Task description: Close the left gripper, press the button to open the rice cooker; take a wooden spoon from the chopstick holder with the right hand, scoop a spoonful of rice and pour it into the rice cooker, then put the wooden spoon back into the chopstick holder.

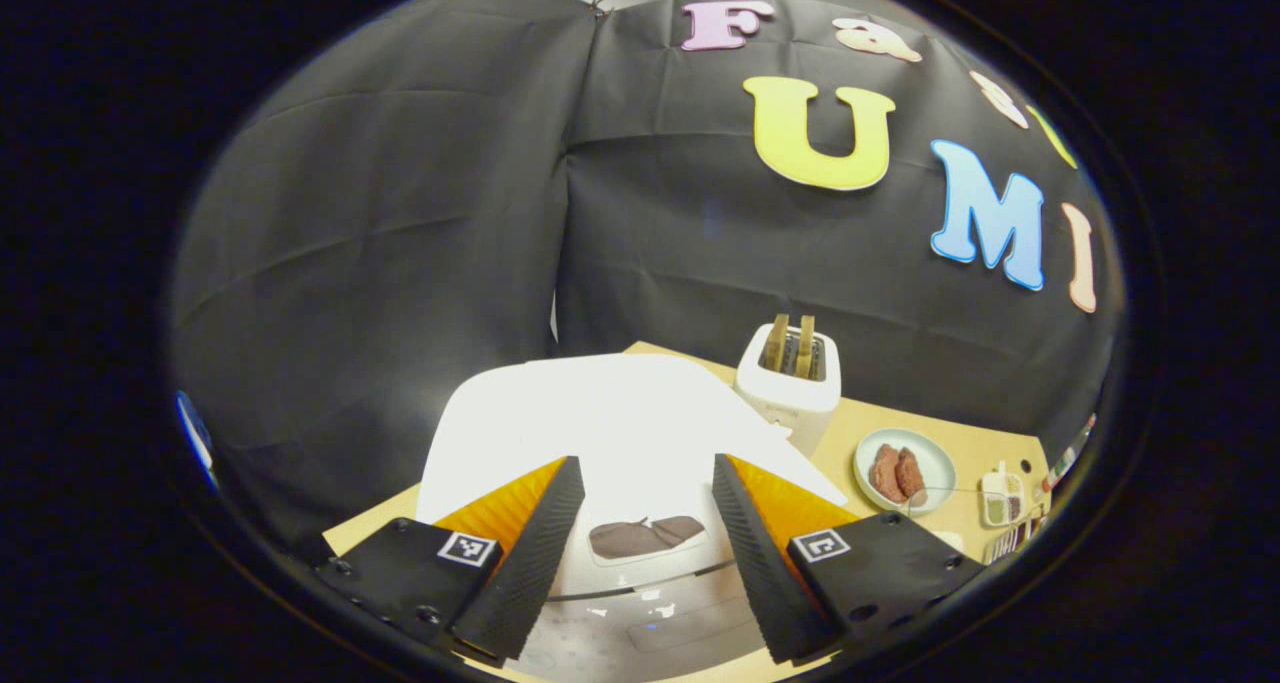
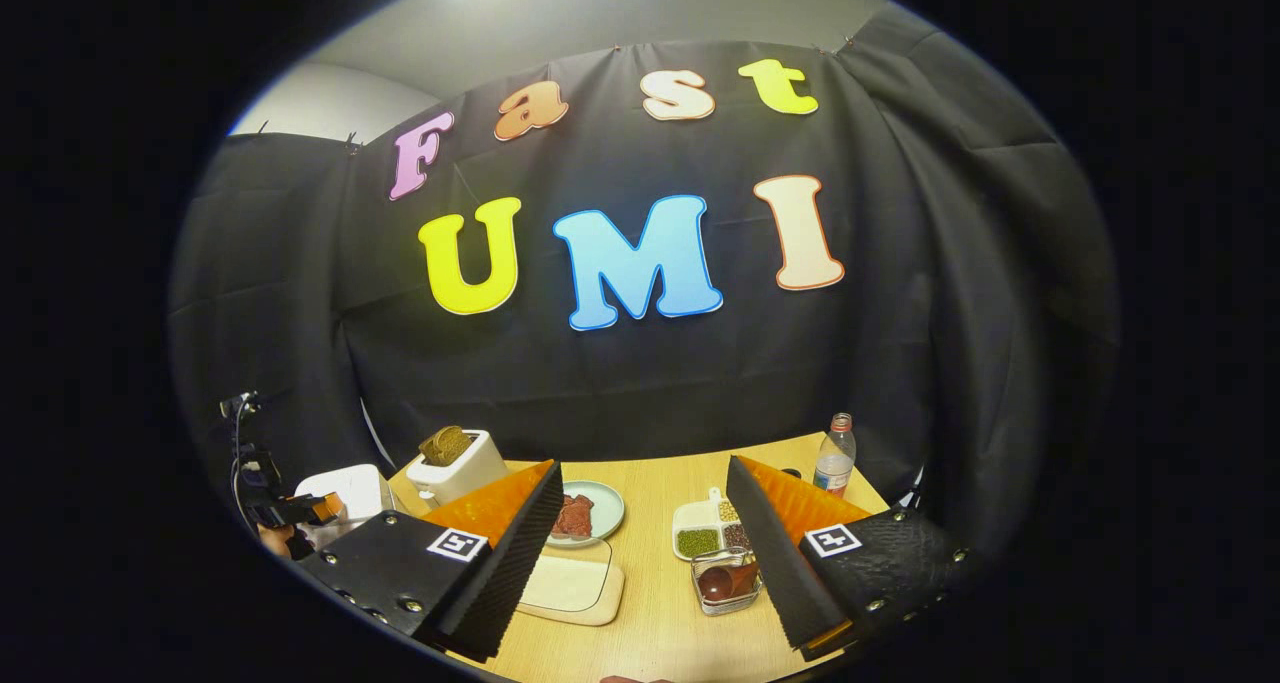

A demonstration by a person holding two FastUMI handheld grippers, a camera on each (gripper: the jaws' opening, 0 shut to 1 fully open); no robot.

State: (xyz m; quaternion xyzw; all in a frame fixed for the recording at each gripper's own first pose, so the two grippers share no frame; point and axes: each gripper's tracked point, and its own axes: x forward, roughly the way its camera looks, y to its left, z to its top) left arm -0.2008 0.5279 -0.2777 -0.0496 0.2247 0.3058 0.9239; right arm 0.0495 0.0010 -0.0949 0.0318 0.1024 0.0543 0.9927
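In the left gripper view, the left hand-held gripper (image 1: 640, 553) hangs with its jaws spread wide over the white rice cooker (image 1: 600, 433), lid down, at lower centre. A toaster (image 1: 790, 378) and a plate of meat (image 1: 905, 471) stand to its right on the table (image 1: 960, 443).

In the right gripper view, the right hand-held gripper (image 2: 640, 553) is also open and empty. Between its fingers lie a cutting board (image 2: 572, 588), a divided dish of beans (image 2: 708, 533) and a glass container with a wooden spoon (image 2: 725, 581); a water bottle (image 2: 835, 455) stands at right.
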